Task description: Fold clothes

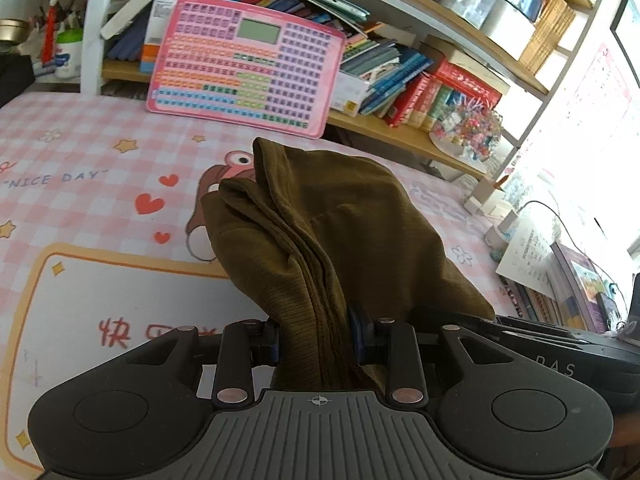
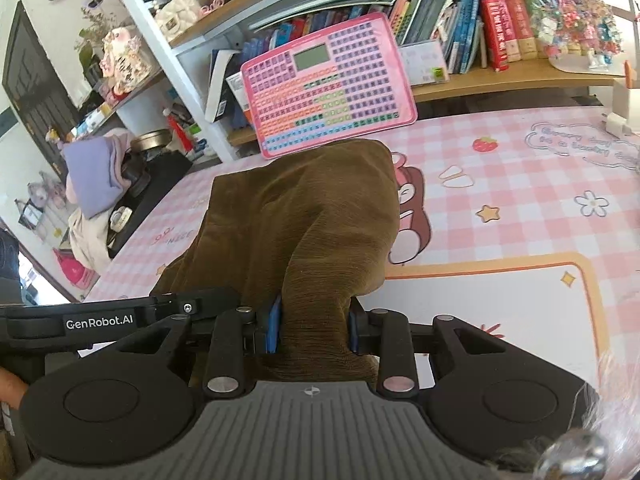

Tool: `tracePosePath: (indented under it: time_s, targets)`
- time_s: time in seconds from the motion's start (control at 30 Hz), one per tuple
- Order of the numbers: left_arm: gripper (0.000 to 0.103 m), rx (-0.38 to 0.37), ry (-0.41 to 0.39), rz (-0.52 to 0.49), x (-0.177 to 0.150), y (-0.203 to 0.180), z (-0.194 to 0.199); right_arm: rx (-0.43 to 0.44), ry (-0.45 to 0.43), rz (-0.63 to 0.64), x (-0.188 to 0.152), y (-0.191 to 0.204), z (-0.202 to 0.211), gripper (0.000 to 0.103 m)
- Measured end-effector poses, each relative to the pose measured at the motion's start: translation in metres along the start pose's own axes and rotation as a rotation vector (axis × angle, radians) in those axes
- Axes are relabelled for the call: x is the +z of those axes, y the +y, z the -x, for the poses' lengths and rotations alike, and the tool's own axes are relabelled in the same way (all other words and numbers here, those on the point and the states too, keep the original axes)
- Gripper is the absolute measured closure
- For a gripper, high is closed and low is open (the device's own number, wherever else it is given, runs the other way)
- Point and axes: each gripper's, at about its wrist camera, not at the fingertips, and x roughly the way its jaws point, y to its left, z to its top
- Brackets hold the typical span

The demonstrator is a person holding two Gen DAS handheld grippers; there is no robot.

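Note:
An olive-brown ribbed garment [image 1: 340, 236] is bunched up above the pink checked desk mat [image 1: 80, 152]. My left gripper [image 1: 316, 338] is shut on a thick fold of it, several layers squeezed between the blue pads. In the right wrist view the same garment [image 2: 308, 208] drapes forward over the mat [image 2: 520, 184], and my right gripper [image 2: 314, 326] is shut on another gathered edge. The black body of the other gripper [image 2: 100, 320] shows just to the left, so both grips are close together. The lower part of the cloth is hidden behind the grippers.
A pink keyboard-style learning board [image 1: 244, 64] leans against the bookshelf [image 1: 420, 136] at the desk's back edge. Books fill the shelves. A paper sheet and books [image 1: 532, 252] lie at the right; a purple cloth and a black box [image 2: 96, 168] sit left of the desk.

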Motion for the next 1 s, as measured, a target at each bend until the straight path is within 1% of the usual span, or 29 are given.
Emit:
tracePosePath:
  time_s: [0.2,0.43,0.67,1.0]
  targets:
    - [0.074,-0.018,-0.004,-0.031,0.003,-0.012,-0.007,-0.018,-0.025,-0.015,0.003,-0.011,0.008,0.074]
    - [0.074,-0.023,0.009,-0.017,0.004,-0.001,-0.008,-0.025,-0.018,-0.020,0.002,-0.008,0.002,0.074]
    - [0.074,-0.035,0.029,-0.008,0.011,0.028,-0.007,-0.036,-0.003,-0.030,0.004,0.011,-0.017,0.074]
    - [0.074,-0.062,0.057,0.015,0.026,0.086,0.000,-0.067,0.022,-0.012,0.009,0.059,-0.055,0.074]
